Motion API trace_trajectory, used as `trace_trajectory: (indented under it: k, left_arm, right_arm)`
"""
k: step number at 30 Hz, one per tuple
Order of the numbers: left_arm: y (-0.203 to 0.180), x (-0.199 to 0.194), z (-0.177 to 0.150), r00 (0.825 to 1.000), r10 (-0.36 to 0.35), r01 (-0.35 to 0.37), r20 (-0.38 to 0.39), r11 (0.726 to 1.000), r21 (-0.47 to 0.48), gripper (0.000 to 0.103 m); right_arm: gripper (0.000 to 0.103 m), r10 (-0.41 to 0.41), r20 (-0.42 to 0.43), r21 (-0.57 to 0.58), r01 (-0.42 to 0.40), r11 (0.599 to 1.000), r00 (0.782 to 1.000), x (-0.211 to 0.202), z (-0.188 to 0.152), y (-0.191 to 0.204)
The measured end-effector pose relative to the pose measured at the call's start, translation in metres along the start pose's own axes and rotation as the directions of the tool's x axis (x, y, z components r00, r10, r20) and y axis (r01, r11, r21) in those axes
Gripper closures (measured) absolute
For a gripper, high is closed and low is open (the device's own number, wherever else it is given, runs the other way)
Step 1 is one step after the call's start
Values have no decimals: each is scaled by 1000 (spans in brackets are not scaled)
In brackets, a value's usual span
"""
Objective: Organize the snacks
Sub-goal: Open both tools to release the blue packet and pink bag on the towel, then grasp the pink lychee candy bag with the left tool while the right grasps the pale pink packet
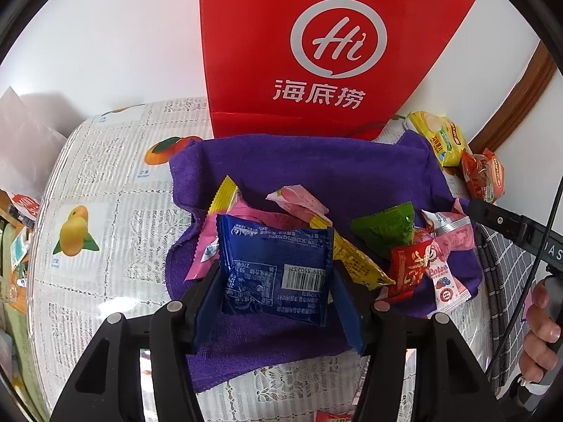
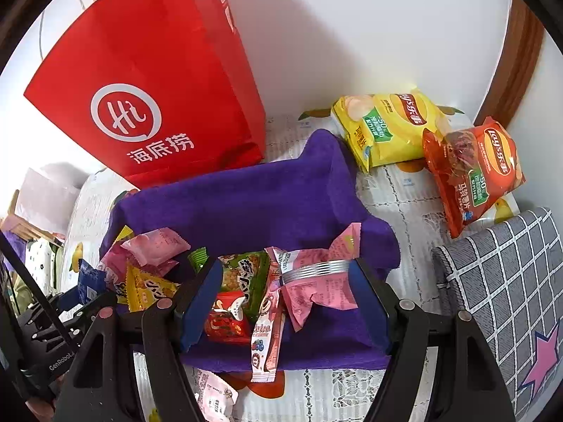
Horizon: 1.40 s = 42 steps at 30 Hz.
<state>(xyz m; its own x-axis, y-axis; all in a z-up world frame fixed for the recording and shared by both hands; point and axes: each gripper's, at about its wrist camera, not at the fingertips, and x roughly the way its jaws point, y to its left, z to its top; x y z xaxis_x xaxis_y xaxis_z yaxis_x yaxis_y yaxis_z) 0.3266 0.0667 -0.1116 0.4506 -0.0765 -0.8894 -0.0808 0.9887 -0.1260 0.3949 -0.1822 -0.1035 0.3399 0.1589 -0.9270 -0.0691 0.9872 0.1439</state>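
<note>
My left gripper (image 1: 276, 283) is shut on a blue snack packet (image 1: 274, 267) and holds it over the purple towel (image 1: 316, 172). Behind it lie a yellow packet (image 1: 355, 263), pink packets (image 1: 299, 202), a green packet (image 1: 385, 230) and a red packet (image 1: 410, 270). My right gripper (image 2: 286, 299) is open over the same towel (image 2: 246, 207), its fingers either side of a green packet (image 2: 246, 277), a red packet (image 2: 227, 320), a pink stick packet (image 2: 271, 330) and a pink wrapper (image 2: 316, 281). The left gripper (image 2: 81, 295) with the blue packet shows at the left of the right wrist view.
A red paper bag (image 1: 316, 52) stands behind the towel against the white wall; it also shows in the right wrist view (image 2: 147, 98). Yellow (image 2: 387, 126) and red (image 2: 475, 172) Lay's chip bags lie at the right. A grey checked cushion (image 2: 510, 281) is at the right edge.
</note>
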Motion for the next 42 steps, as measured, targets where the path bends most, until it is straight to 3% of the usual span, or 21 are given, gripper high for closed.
trace_trajectory:
  k: [3,8,12,18,22,28,32,37,42]
  left_arm:
    - [1,0,1,1000,9,-9,2,1000,-5,45]
    - [0,-1,0,1000,-6,6,-4,1000,0,37]
    - [0,-2,0,1000,-7,7,-2,1000,-4,36]
    - [7,-9,1,1000,2,-1,14,1000,-23,36]
    - [17,-20,4,999,21,-18,48,999,-49,36]
    - [22,-40,5,992,56,-50,114,997,-51,36]
    - [19,-54,4,988,44,-39,149,998,-40,36]
    - [13,-64,2,986,17,-14,163,1000,-17,36]
    - [7,-70,-1,985,0,-1,175,1000,9,36]
  right_arm:
    - [30,-41,18,-14,41,999,999,-1,-1,3]
    - [30,-32,21,-18,32,999,999,-3,-1,5]
    - [30,-34,35,-23,35,999,999,-7,-3,8]
    - [30,13,51,-31,-11,999,999,-19,-8,18]
    - [30,96,52,-36,-94,995,994,-32,-17,27]
    - [30,184,25,-52,-183,982,983,-49,-51,44]
    - [30,180,-5,-68,-180,981,984,-49,-91,49]
    - [42,166,-60,-21,-167,986,984,-29,-135,47]
    - [43,81,-68,-32,-84,996,994,-6,-158,54]
